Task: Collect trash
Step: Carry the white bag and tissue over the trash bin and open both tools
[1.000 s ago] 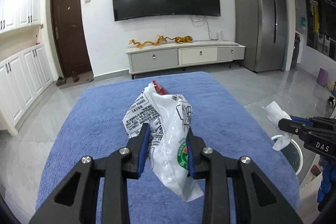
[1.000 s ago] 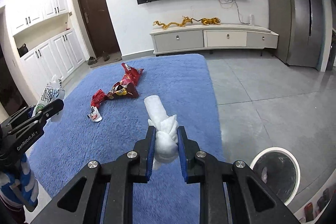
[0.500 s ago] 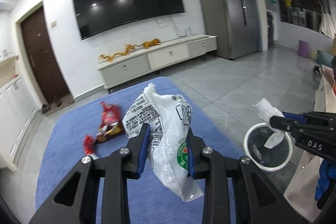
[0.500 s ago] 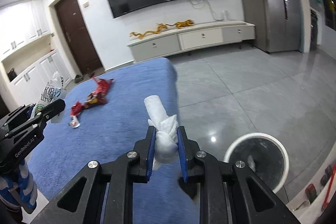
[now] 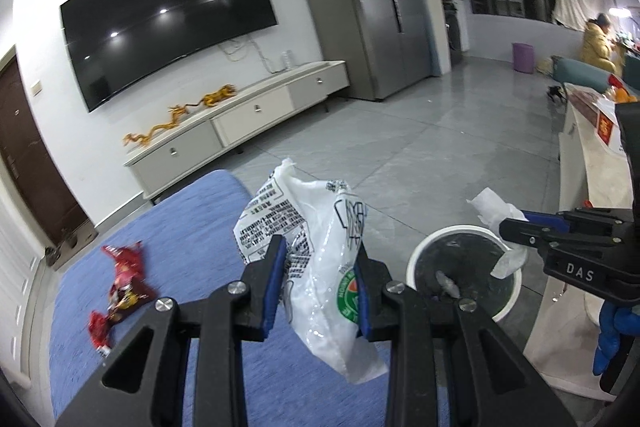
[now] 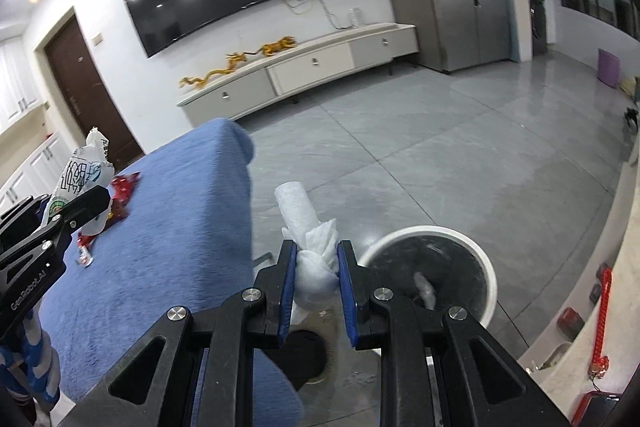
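My left gripper (image 5: 318, 277) is shut on a crumpled white plastic bag (image 5: 316, 251) with black print and a green logo, held above the blue cloth (image 5: 192, 247). My right gripper (image 6: 314, 269) is shut on a wad of white tissue (image 6: 310, 243), held near the rim of a round white trash bin (image 6: 490, 269) on the floor. The bin also shows in the left wrist view (image 5: 508, 307), with the right gripper (image 5: 504, 229) over its far side. Red snack wrappers (image 5: 124, 283) lie on the cloth.
A grey tiled floor (image 6: 440, 167) spreads beyond the cloth's edge. A white TV cabinet (image 5: 240, 127), a wall TV and a tall grey fridge (image 5: 372, 7) stand at the back. A beige counter (image 5: 592, 187) runs along the right.
Both grippers have swung right, off the middle of the blue cloth toward the trash bin. The bin is now larger and closer in both views. Each gripper keeps its hold.
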### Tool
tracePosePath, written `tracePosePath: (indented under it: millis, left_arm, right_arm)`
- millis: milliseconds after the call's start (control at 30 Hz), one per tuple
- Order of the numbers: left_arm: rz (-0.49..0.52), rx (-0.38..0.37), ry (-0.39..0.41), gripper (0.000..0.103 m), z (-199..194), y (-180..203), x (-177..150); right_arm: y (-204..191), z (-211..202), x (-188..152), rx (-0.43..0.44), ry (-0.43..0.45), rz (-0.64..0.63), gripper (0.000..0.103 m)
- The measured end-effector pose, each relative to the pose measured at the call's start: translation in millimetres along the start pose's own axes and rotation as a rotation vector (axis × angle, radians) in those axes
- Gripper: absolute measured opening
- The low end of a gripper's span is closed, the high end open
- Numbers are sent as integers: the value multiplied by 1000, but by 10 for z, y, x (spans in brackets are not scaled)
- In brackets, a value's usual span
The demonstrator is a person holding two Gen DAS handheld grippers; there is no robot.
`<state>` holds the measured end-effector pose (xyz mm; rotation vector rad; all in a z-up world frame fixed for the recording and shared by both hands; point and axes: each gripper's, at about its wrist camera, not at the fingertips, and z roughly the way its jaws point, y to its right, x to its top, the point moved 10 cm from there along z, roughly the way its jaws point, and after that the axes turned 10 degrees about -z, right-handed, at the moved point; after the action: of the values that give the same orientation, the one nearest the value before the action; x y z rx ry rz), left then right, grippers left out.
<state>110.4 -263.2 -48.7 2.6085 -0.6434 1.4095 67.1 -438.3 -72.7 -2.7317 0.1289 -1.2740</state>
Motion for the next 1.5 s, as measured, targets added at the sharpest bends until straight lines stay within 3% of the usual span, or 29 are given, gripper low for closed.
tracePosePath:
  millis: [800, 1067, 1267, 1500]
  left_arm:
    - [60, -164, -187, 29, 1095, 962, -192]
    - [20, -298, -315, 29, 1426, 1281, -314]
    - [-75, -421, -440, 32, 1710, 1487, -379]
    - [-131, -477, -482, 38, 1856, 1564, -367]
  right_arm:
    - [1018, 581, -193, -110, -100, 157, 19]
    - [1209, 769, -260, -136, -143, 184, 20]
    - [1365, 877, -344, -160, -182, 213, 22]
    - [1528, 964, -465, -203, -221, 247, 28]
